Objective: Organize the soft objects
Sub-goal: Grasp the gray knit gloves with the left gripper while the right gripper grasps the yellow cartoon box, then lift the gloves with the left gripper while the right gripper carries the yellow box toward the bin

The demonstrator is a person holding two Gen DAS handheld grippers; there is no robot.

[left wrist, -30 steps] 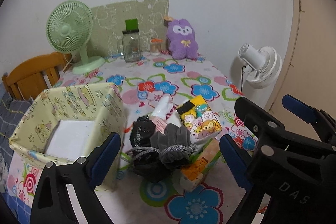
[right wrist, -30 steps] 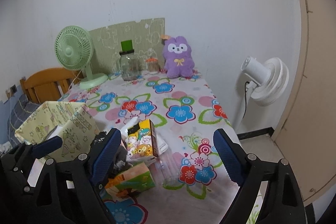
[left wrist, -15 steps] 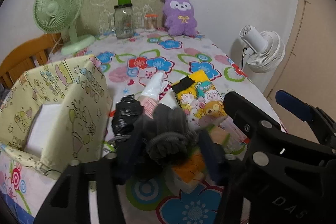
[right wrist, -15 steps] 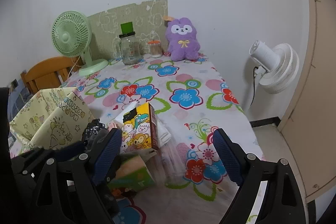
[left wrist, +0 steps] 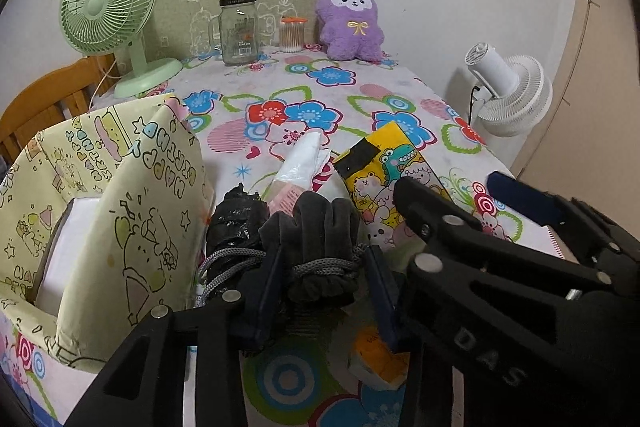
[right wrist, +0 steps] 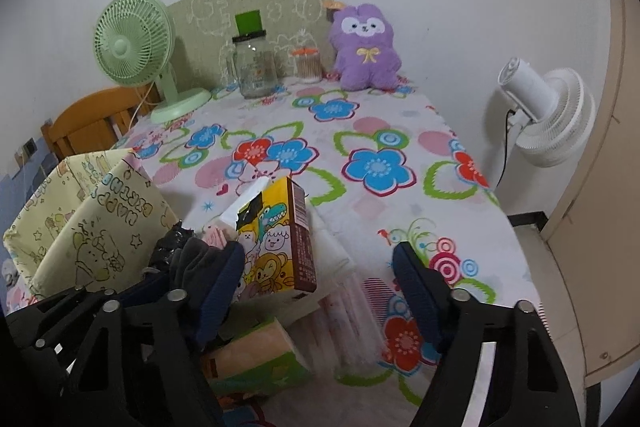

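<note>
A dark grey glove bundle (left wrist: 322, 251) lies in a pile beside a yellow patterned box (left wrist: 100, 207). My left gripper (left wrist: 324, 291) is shut on the glove's cuff. A black crumpled bag (left wrist: 236, 223), a white tissue pack (left wrist: 300, 163) and a yellow cartoon tissue box (left wrist: 394, 179) lie around it. My right gripper (right wrist: 320, 279) is open and empty, just right of the left one; the cartoon box (right wrist: 276, 247) stands between its fingers' line of sight. A green-orange tissue pack (right wrist: 256, 359) lies below.
A purple plush toy (left wrist: 352, 23), a glass jar (left wrist: 238, 31), a swab pot (left wrist: 292, 35) and a green fan (left wrist: 108, 3) stand at the table's far edge. A white floor fan (right wrist: 548, 115) stands right of the table. A wooden chair (right wrist: 88, 123) is at the left.
My left gripper moved forward onto the pile and closed on the grey glove bundle. The right gripper moved forward a little and stayed open.
</note>
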